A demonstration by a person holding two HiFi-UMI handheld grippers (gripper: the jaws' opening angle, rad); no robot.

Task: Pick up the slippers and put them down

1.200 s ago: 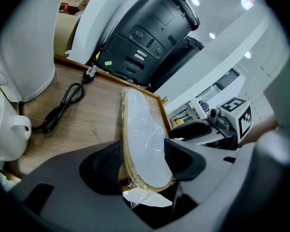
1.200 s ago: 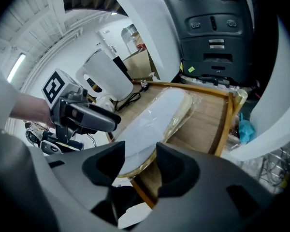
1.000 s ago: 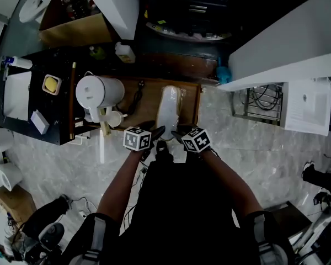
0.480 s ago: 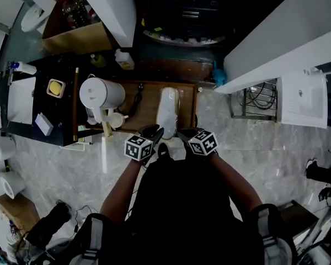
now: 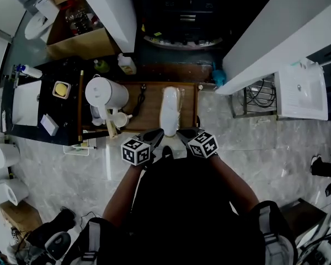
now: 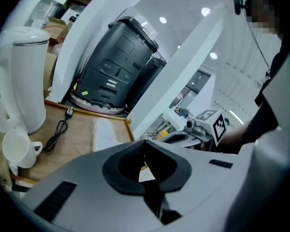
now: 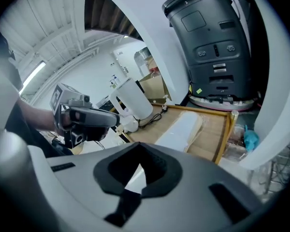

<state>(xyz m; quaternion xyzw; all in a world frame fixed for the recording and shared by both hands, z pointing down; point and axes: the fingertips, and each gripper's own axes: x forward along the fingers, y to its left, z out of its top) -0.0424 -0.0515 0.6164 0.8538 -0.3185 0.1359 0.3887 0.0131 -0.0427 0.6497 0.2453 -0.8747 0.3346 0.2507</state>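
Note:
The slippers are a white pack in clear wrap (image 5: 171, 106), lying lengthwise on a wooden tray (image 5: 149, 114). The pack also shows in the left gripper view (image 6: 105, 132) and the right gripper view (image 7: 183, 128). My left gripper (image 5: 157, 134) and right gripper (image 5: 181, 133) sit at the pack's two near corners, side by side. Both have their jaws closed together. In each gripper view the pack's near end runs in under the jaws, with white showing in the opening behind the pads of the left gripper (image 6: 144, 144) and the right gripper (image 7: 137, 145). The far end rests on the tray.
A white kettle (image 5: 105, 93), a mug (image 5: 120, 118) and a black cord (image 5: 139, 97) share the tray's left half. A black machine (image 5: 182, 15) stands behind it between white counters. A wire rack (image 5: 259, 101) is at the right and a dark side table (image 5: 41, 101) at the left.
Both grippers' jaws have gone from apart to closed at the near end of the pack. The hands have come up a little toward the camera.

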